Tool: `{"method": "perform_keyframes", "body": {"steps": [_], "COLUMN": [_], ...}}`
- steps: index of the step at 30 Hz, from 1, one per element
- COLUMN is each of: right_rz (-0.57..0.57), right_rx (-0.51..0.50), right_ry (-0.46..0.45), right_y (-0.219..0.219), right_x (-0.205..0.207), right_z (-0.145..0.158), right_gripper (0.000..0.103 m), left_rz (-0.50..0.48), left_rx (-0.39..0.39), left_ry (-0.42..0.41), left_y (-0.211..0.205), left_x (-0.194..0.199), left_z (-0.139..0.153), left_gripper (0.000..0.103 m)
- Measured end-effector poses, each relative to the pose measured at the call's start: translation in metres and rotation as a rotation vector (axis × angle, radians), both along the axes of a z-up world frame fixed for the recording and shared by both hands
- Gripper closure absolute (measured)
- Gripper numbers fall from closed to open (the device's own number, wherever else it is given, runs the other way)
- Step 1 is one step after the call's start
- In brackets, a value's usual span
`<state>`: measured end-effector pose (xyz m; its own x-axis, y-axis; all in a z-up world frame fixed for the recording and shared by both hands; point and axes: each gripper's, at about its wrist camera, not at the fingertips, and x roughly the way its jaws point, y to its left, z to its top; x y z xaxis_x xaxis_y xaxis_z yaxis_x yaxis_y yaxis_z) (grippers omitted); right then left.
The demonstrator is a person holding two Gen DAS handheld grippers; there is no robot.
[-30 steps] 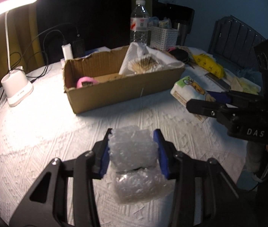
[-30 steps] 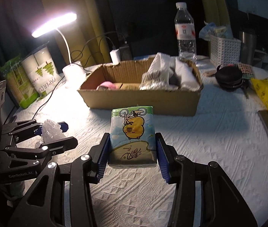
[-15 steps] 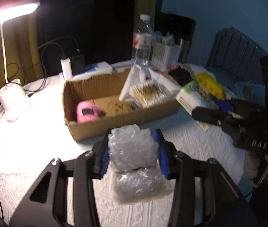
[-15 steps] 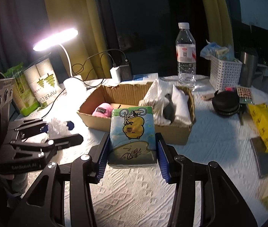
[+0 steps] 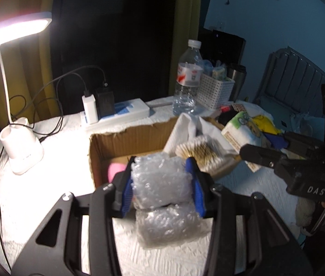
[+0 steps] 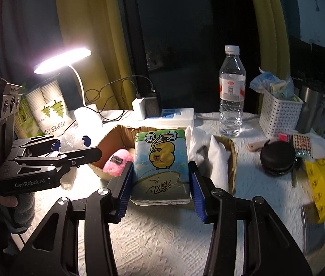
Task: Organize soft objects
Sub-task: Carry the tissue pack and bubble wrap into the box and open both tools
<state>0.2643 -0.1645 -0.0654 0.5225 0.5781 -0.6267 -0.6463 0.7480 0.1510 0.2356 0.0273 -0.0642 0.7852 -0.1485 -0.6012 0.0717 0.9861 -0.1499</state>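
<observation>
My left gripper (image 5: 161, 185) is shut on a folded wad of bubble wrap (image 5: 162, 184), held in the air just before the near wall of the cardboard box (image 5: 107, 142). My right gripper (image 6: 160, 184) is shut on a tissue pack with a yellow cartoon animal (image 6: 161, 165), held above the box's near side (image 6: 231, 161). The box holds a pink plush (image 6: 116, 161), white cloth (image 6: 215, 161) and a bundle of cotton swabs (image 5: 199, 151). Each gripper shows in the other's view: the left one (image 6: 75, 145), the right one (image 5: 252, 142).
A lit desk lamp (image 5: 20, 151) stands left of the box. Behind the box are a charger strip (image 5: 116, 112), water bottle (image 6: 231, 96) and white basket (image 6: 279, 112). A black round case (image 6: 277, 158) and yellow bag (image 6: 323, 181) lie at the right. The paper cup pack (image 6: 47, 112) stands at the far left.
Both grippers have risen and moved toward the box with their loads. The bubble wrap now hangs at the box's near wall; the tissue pack is over the box's near side.
</observation>
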Motion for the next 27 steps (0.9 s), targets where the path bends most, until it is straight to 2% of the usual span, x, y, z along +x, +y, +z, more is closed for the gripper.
{"method": "perform_keyframes", "body": {"steps": [15,22,25,27], "right_rz": [0.033,0.004,-0.005,-0.008], "right_rx": [-0.006,-0.038,-0.042,-0.043], "right_ry": [0.028,0.054,0.059,0.058], "right_y": [0.035,0.040,0.039,0.039], "right_x": [0.050,0.065,0.068,0.068], "right_z": [-0.018,-0.033,-0.035,-0.035], "right_gripper": [0.054,0.053,0.045,0.045], "left_rz": [0.032,0.055,0.061,0.065], "left_rx": [-0.032,-0.046,-0.044,-0.042], "left_ry": [0.038,0.070,0.068,0.063], "left_y": [0.019,0.024,0.024,0.025], "left_x": [0.054,0.064,0.064,0.062], "left_z": [-0.022,-0.034,-0.034,-0.032], "left_gripper": [0.058,0.036,0.035,0.034]}}
